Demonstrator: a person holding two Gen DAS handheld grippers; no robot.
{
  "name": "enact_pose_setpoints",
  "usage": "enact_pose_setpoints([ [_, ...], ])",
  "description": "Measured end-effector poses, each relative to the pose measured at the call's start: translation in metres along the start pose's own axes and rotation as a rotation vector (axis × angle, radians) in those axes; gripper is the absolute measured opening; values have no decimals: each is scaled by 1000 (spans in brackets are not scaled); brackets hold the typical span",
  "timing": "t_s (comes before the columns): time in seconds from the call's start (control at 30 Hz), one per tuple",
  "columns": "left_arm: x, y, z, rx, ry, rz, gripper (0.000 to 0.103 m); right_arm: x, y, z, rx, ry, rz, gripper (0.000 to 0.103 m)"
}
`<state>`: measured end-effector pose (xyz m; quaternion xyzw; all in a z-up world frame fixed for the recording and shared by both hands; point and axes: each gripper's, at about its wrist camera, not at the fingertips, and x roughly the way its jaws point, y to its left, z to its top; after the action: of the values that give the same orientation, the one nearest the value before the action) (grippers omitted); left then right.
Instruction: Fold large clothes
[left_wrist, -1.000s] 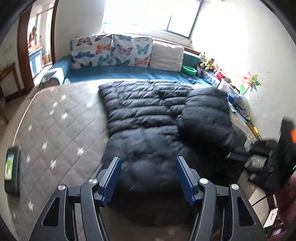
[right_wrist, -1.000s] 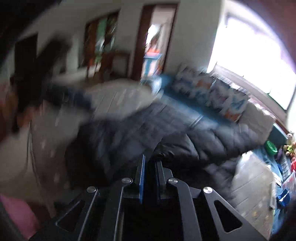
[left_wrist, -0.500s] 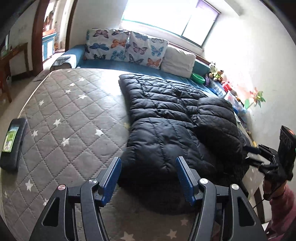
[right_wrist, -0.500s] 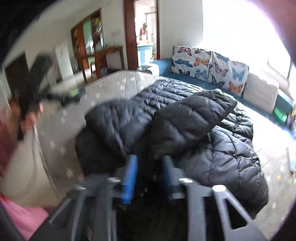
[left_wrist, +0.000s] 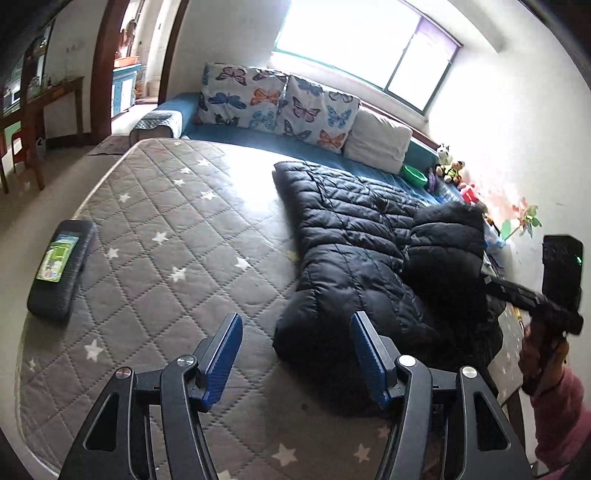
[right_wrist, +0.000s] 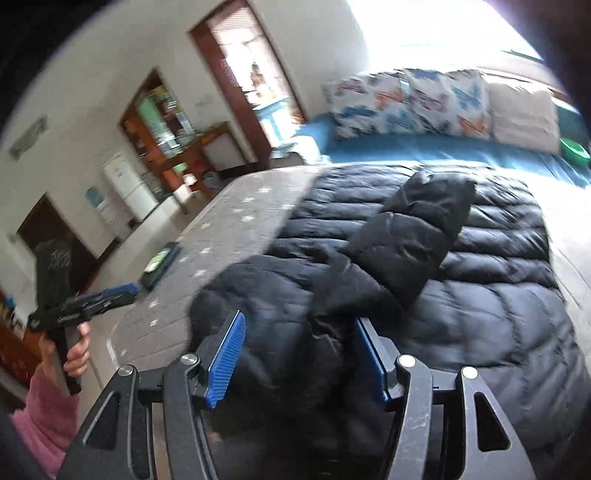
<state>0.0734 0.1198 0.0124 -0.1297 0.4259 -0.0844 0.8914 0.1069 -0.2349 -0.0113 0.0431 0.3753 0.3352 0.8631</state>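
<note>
A black quilted down jacket (left_wrist: 354, 236) lies on the grey star-pattern mattress (left_wrist: 166, 229), toward its right side. A sleeve (left_wrist: 447, 243) is folded across its body. My left gripper (left_wrist: 295, 350) is open and empty, above the mattress just left of the jacket's near end. My right gripper (right_wrist: 297, 354) is open over the jacket's near edge (right_wrist: 295, 369), with the folded sleeve (right_wrist: 406, 243) lying in front of it. The right gripper also shows at the right edge of the left wrist view (left_wrist: 495, 286). The left gripper shows at the left of the right wrist view (right_wrist: 122, 291).
A black phone (left_wrist: 59, 269) with a lit screen lies on the mattress's left part. Butterfly pillows (left_wrist: 277, 99) and a white pillow (left_wrist: 380, 140) line the blue couch behind. Toys and a green bowl (left_wrist: 415, 175) sit by the right wall. A doorway (right_wrist: 240, 74) lies beyond.
My right gripper opened and let go of the sleeve, which now lies folded on the jacket. My left gripper drew back leftward off the jacket, still open.
</note>
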Motion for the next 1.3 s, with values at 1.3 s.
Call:
enact_pose_setpoints([
  [1.3,167,-132,-2,283,178,-186,65,-45,-166,-73,221,35,-361,67],
])
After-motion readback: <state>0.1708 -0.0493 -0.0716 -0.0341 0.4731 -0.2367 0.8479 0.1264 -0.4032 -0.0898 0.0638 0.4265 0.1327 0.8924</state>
